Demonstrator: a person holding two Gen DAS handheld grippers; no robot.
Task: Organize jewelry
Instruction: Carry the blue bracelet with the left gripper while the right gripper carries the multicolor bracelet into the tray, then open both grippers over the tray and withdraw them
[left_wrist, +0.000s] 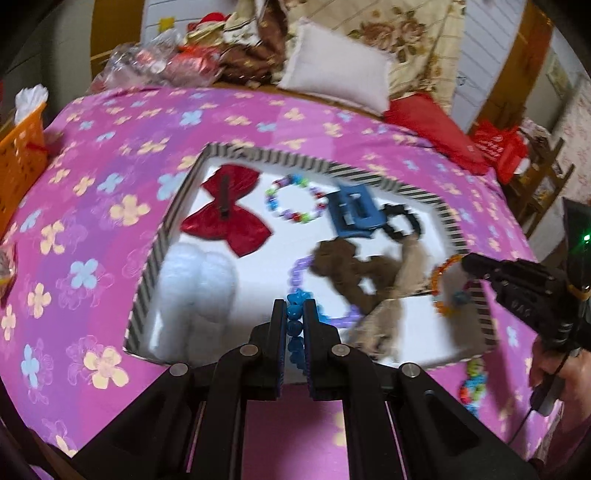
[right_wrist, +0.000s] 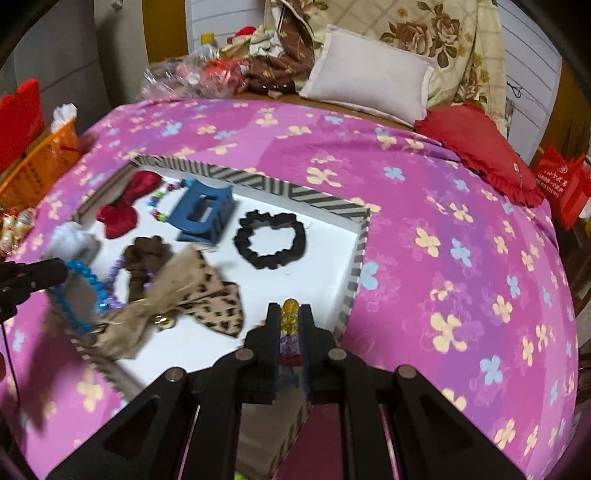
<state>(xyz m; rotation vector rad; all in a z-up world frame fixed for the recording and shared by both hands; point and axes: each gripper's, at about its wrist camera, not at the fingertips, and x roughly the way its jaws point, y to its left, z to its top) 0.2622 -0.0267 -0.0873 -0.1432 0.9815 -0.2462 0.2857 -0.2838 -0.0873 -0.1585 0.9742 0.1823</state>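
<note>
Blue beads sit pinched in the left tongs, the strand running lengthwise between the pads and trailing down toward the near rim of the striped tray. Over on the right, the right tongs clamp a yellow-and-purple beaded piece, a bracelet I think, though blur makes it hard to call. Both hang over the tray on the bed; bare white floor lies just ahead of the right tongs, beside the black scrunchie.
</note>
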